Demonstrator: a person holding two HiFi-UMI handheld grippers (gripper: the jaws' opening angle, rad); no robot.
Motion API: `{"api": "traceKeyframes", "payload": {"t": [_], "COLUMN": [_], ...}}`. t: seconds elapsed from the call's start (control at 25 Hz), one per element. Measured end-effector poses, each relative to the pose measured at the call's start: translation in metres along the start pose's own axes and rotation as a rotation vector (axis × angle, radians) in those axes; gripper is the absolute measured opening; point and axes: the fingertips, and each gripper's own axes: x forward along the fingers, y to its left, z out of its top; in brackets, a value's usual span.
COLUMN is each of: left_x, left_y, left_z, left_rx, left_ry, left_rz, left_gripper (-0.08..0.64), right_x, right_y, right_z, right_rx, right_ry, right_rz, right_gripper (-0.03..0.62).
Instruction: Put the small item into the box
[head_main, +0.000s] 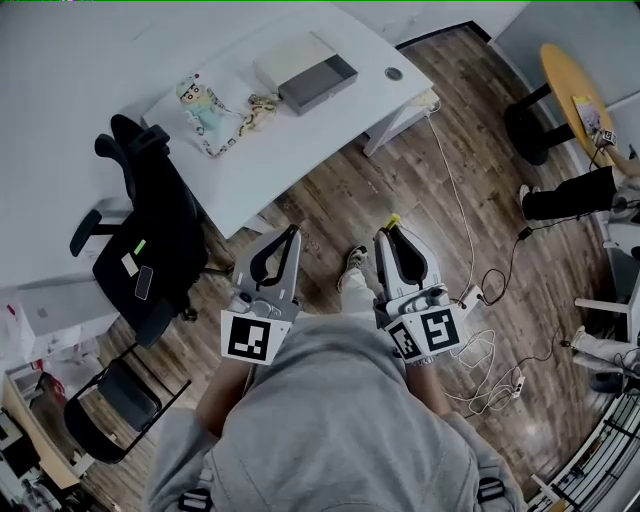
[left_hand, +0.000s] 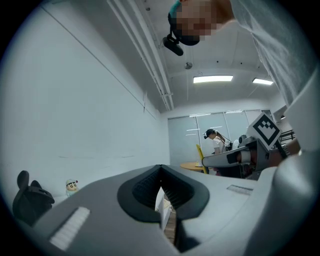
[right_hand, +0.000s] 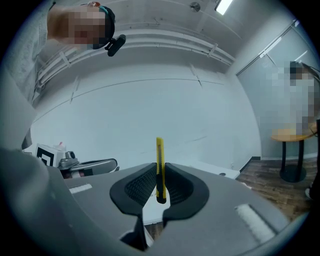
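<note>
In the head view, a flat beige and grey box (head_main: 305, 72) lies on the white desk (head_main: 330, 130), far ahead of both grippers. My right gripper (head_main: 392, 229) is held low over the floor, close to the person's body. It is shut on a yellow utility knife (right_hand: 159, 165), which stands upright between the pads and shows as a yellow tip (head_main: 394, 218) in the head view. My left gripper (head_main: 291, 232) is beside it; its jaws (left_hand: 160, 175) are shut with nothing between them.
A small doll (head_main: 200, 105) and a tangled cord (head_main: 257, 110) lie on the desk left of the box. A black office chair (head_main: 150, 240) stands left of me. Cables and a power strip (head_main: 485, 300) trail on the wood floor at right. A round wooden table (head_main: 575, 85) and another person (head_main: 585, 190) are far right.
</note>
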Motion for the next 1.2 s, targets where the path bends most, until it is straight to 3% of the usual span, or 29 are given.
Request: {"api": "traceKeyframes", "payload": {"t": [0.88, 1.2], "left_x": [0.132, 0.154], "left_y": [-0.026, -0.035], "left_z": [0.013, 0.007], "left_rx": [0.02, 0.011], "left_ry": [0.021, 0.044], "left_rz": [0.221, 0.262], "left_gripper": [0.003, 0.003], "right_x": [0.065, 0.081], "right_y": [-0.138, -0.167], "right_z": [0.038, 0.036], "right_rx": [0.012, 0.032], "right_ry": [0.046, 0.069], "right_rz": [0.209, 0.245], "right_gripper": [0.067, 0.067]}}
